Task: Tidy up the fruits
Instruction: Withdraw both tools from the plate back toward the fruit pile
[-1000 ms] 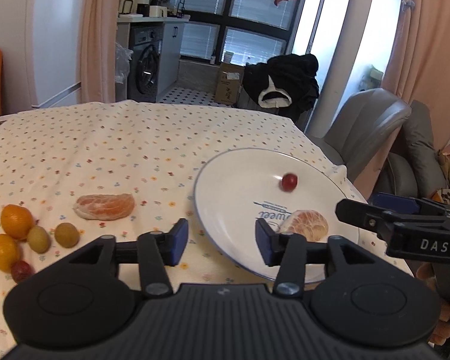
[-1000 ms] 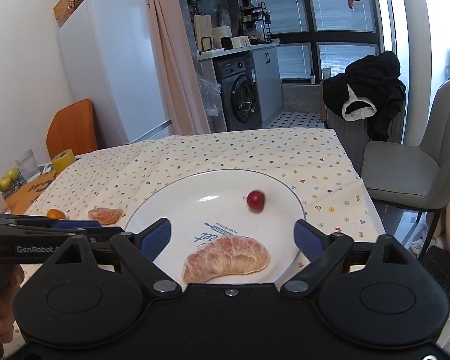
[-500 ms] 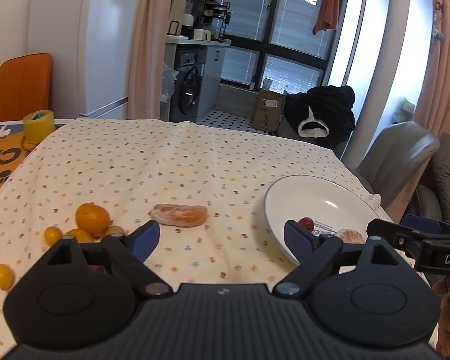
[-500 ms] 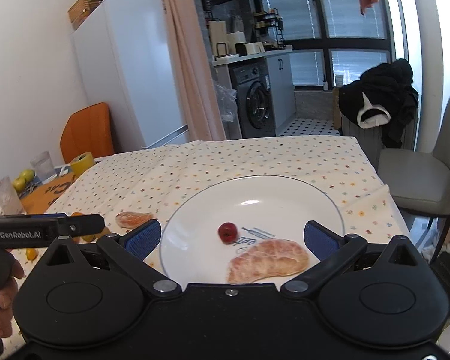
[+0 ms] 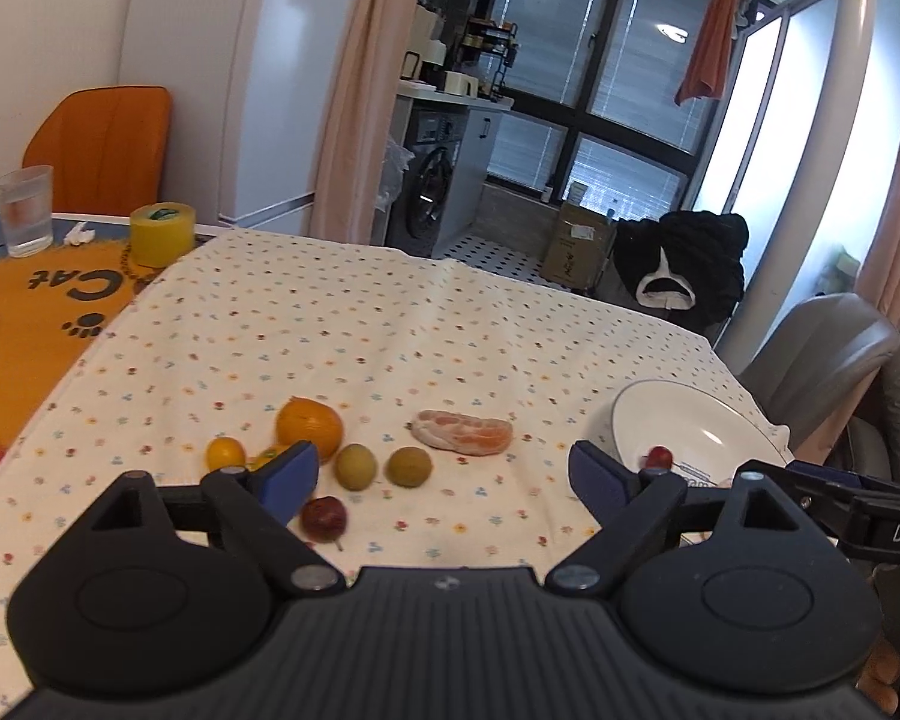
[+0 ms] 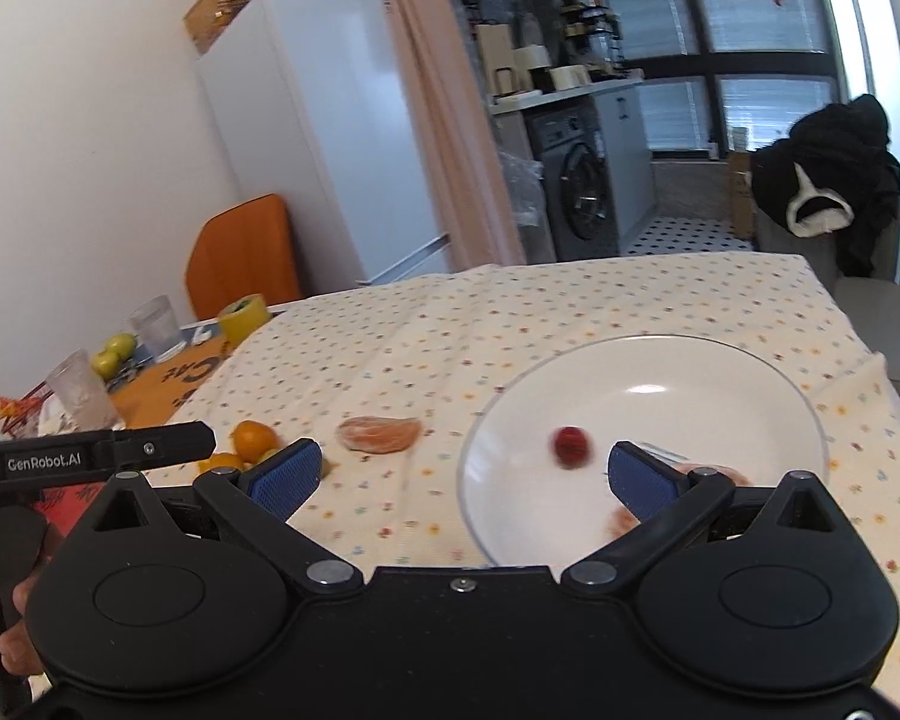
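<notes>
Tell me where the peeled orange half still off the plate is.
The peeled orange half lies on the tablecloth, between the whole orange and the white plate.

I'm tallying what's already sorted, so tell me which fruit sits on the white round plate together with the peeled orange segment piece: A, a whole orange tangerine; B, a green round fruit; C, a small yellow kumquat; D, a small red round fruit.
D: the small red round fruit lies on the white round plate near the peeled orange segment piece, while the green, orange and yellow fruits rest on the tablecloth.
</notes>
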Motion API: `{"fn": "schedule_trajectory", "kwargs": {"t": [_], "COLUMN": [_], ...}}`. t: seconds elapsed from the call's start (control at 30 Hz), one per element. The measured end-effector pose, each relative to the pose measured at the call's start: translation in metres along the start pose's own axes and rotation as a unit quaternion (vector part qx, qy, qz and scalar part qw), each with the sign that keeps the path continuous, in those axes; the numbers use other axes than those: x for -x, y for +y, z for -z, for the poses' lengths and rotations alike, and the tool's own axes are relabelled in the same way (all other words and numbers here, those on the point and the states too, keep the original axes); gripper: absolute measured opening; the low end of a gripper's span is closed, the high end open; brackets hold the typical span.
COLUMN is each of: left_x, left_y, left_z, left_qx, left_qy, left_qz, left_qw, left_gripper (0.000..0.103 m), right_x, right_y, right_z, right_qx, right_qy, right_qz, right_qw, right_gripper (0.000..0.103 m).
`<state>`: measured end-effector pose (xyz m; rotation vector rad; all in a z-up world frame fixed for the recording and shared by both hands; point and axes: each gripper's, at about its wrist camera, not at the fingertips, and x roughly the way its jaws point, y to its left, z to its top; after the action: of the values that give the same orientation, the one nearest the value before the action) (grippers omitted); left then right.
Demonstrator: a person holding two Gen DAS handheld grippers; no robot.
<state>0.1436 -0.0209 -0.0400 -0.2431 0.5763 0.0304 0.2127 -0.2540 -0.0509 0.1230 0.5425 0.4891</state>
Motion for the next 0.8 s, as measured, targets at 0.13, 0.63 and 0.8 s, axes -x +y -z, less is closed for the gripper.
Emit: {"fn": "schedule_trajectory", "kwargs": {"t": [0.13,0.63,0.8], "left_x": [0.009,0.035,0.042], "left_y": [0.012,0.052,0.067], "left_z": [-0.002,0.000,0.001], "left_qx": [0.005,0.024,0.032], "left_qy": [-0.009,-0.028,-0.032], "left_qz": [-0.010,-0.046,-0.059], "left_qw": [0.9999,0.9983,0.9972], "left_gripper": [0.089,0.089,0.089], "right_x": [-0.003,-0.015,-0.020], "right_y": [0.011,0.050,0.061], "right_z": [-0.002,-0.003,-0.004], "right_qx": [0.002,0.022,0.025], "right_qy": [0.003,0.012,0.013], "right_qz": [-0.011,-0.048,-0.060], "right_qw": [1.000,0.999,0.998], "right_gripper": [0.103,0.103,0.103]}}
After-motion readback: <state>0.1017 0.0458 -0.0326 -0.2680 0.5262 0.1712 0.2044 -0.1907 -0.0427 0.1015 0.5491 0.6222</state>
